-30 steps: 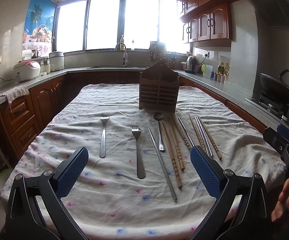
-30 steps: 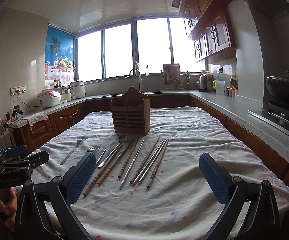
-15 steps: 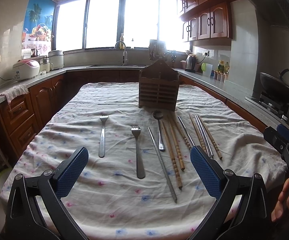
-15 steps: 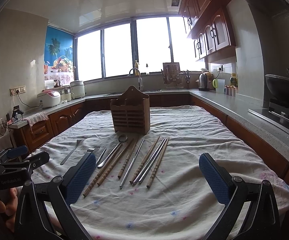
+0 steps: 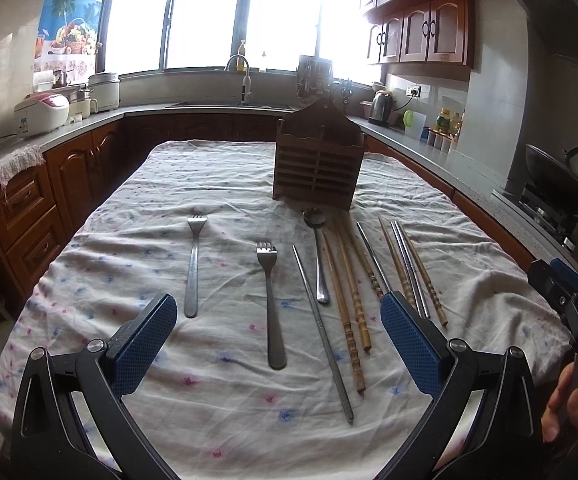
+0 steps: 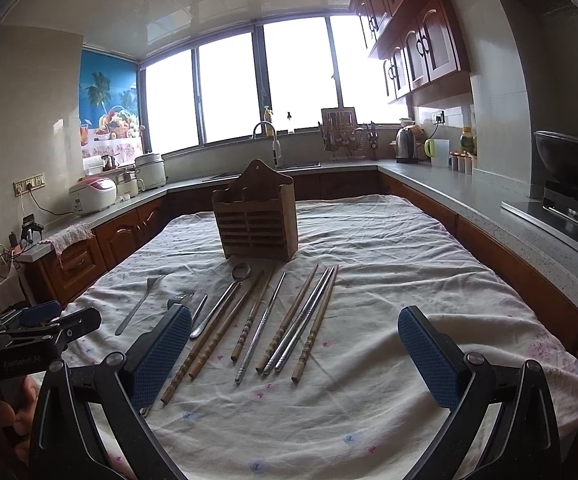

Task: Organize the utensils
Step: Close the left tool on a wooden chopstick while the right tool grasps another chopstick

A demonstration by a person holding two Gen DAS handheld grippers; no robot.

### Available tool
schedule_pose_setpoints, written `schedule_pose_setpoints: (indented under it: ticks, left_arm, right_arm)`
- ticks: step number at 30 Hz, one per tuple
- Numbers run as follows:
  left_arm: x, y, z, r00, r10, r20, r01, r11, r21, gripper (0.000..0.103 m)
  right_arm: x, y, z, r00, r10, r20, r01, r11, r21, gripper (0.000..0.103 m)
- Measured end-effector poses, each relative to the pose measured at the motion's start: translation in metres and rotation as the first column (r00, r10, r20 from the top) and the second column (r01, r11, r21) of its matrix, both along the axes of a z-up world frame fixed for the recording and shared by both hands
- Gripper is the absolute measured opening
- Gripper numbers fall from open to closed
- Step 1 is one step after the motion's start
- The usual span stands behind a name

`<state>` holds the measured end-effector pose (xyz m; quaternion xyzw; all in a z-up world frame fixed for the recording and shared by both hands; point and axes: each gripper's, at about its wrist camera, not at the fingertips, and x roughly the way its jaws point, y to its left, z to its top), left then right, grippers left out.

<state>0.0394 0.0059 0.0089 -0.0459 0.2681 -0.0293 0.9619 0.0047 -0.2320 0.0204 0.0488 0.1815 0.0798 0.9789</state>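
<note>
A wooden slatted utensil holder [image 5: 317, 164] [image 6: 258, 224] stands upright mid-table on a white floral cloth [image 5: 225, 184]. In front of it lie two steel forks [image 5: 195, 264] [image 5: 272, 304], a steel spoon [image 5: 319, 256] [image 6: 225, 300], several wooden chopsticks [image 5: 349, 300] [image 6: 249, 316] and several steel chopsticks [image 5: 321, 328] [image 6: 305, 320]. My left gripper [image 5: 279, 338] hovers open above the near forks, nothing between its blue pads. My right gripper [image 6: 295, 354] hangs open over the chopsticks' near ends, empty. Each gripper shows at the other view's edge, held by a hand.
Kitchen counters with wooden cabinets [image 5: 29, 196] ring the table on three sides. A rice cooker [image 5: 43, 114] sits on the left counter, a wok [image 5: 557, 180] on the stove at right, a sink tap [image 5: 245, 80] and kettle [image 5: 381, 106] at the back.
Both views have shifted only slightly; the left view edged a little nearer the utensils. Both grippers stay open and nothing on the table has moved.
</note>
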Motion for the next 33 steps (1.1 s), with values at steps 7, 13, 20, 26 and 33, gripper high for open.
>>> schedule_pose_setpoints:
  ticks: [7, 13, 20, 26, 33]
  left_arm:
    - [0.037, 0.002, 0.004, 0.998, -0.011, -0.055, 0.011, 1.0, -0.003, 0.1]
    - [0.076, -0.007, 0.006, 0.99, -0.062, -0.124, 0.06, 0.998, -0.019, 0.084]
    - [0.12, -0.023, -0.001, 0.96, -0.148, -0.237, 0.132, 0.988, -0.085, 0.059]
    - [0.154, -0.041, -0.014, 0.927, -0.195, -0.319, 0.176, 0.98, -0.089, 0.05]
    - [0.189, -0.057, -0.036, 0.876, -0.246, -0.414, 0.217, 0.969, -0.116, 0.026]
  right_arm:
    - [0.028, -0.008, 0.005, 0.998, -0.003, -0.058, 0.004, 1.0, 0.025, 0.097]
    - [0.064, -0.02, 0.005, 0.988, -0.001, -0.152, 0.013, 0.997, 0.079, 0.074]
    - [0.113, -0.03, -0.003, 0.961, 0.008, -0.275, 0.027, 0.992, 0.124, 0.05]
    - [0.155, -0.031, -0.012, 0.932, 0.02, -0.363, 0.028, 0.992, 0.127, 0.036]
    - [0.206, -0.034, -0.029, 0.889, 0.032, -0.456, 0.037, 0.989, 0.143, 0.026]
